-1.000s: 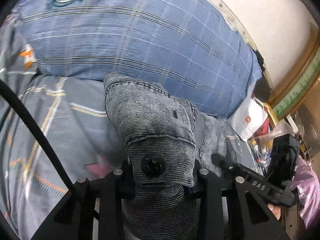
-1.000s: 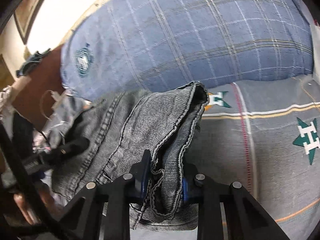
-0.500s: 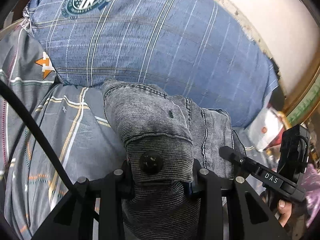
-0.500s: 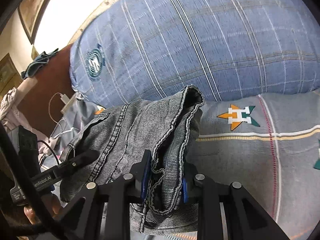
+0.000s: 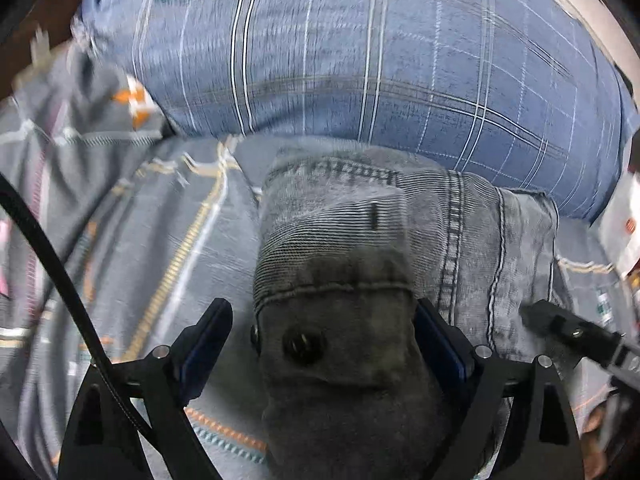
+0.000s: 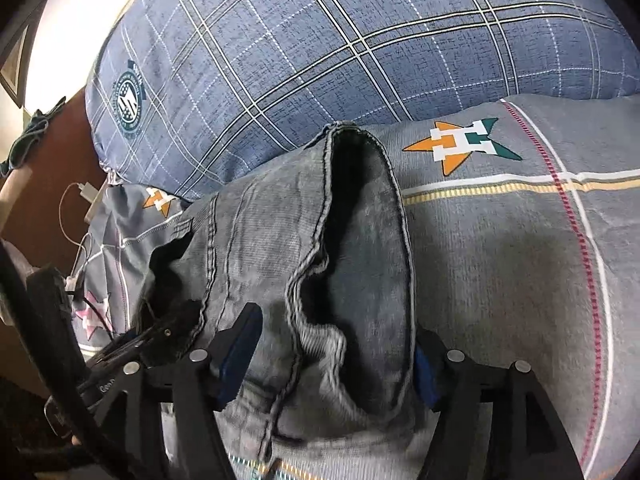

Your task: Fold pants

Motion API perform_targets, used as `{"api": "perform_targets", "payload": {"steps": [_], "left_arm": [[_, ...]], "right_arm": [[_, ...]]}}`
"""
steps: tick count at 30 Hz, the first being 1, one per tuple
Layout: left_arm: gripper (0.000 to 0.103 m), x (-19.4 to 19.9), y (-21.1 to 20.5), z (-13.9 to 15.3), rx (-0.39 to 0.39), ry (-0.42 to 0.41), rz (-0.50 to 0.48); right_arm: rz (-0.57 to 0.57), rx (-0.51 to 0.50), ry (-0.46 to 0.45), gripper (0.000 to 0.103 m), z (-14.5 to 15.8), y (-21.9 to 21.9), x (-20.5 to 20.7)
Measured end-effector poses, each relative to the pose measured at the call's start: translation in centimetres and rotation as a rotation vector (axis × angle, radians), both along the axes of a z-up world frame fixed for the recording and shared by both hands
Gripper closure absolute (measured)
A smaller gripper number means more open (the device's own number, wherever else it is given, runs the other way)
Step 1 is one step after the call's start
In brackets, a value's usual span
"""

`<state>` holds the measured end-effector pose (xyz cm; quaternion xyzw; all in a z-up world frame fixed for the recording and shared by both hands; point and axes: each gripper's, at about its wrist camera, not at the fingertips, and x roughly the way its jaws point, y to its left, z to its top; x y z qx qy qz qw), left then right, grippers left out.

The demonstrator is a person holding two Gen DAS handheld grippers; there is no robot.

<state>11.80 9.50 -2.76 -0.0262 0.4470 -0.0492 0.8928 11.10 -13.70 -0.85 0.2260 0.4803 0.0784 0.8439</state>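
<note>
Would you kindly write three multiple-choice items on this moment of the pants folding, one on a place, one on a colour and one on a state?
1. Where do the jeans lie?
A. On the grey bedsheet, in front of the pillow
B. On top of the pillow
C. On a wooden floor

2. What colour is the plaid pillow?
A. Red
B. Blue
C. Green

3. How does the left claw stand?
A. Shut tight on the denim
C. Out of view
B. Open, its fingers spread beside the waistband

Answers:
1 A: the right wrist view shows the denim resting on the sheet just below the pillow's edge.
2 B: both views show blue fabric with pale lines.
3 B: in the left wrist view there is a gap between the fingers and the cloth; the right claw is likewise spread.
</note>
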Motion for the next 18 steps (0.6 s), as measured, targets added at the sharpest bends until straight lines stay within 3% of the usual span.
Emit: {"api": "perform_targets", "payload": {"steps": [3, 7, 9, 11, 18], "left_arm": [[0.012, -2.0, -1.0, 1.1, 0.117, -0.083, -0.011], [0.012, -4.8, -1.3, 2.5, 0.215, -0.172, 0.001], [0.012, -6.6, -0.8, 2.7, 0.211, -0.204, 0.029], [0.012, -8.1, 0.0, 2.7, 0.159, -0.195, 0.027], [0.012, -8.3, 1.0, 3.1, 0.125, -0.169, 0.044]], "right_arm": [[-0.018, -0.024, -0.006, 0.03, 0.9, -0.4, -1.4], [-0.069, -0.078, -0.033, 0.027, 2.6, -0.9, -4.3], [-0.08, -0.128, -0.064, 0.025, 3.3, -0.5, -6.2], [-0.069, -0.177, -0.075, 0.025, 3.4, 0.0, -7.6], [-0.005, -0.268, -0.073, 0.025, 3.4, 2.3, -8.4]]}}
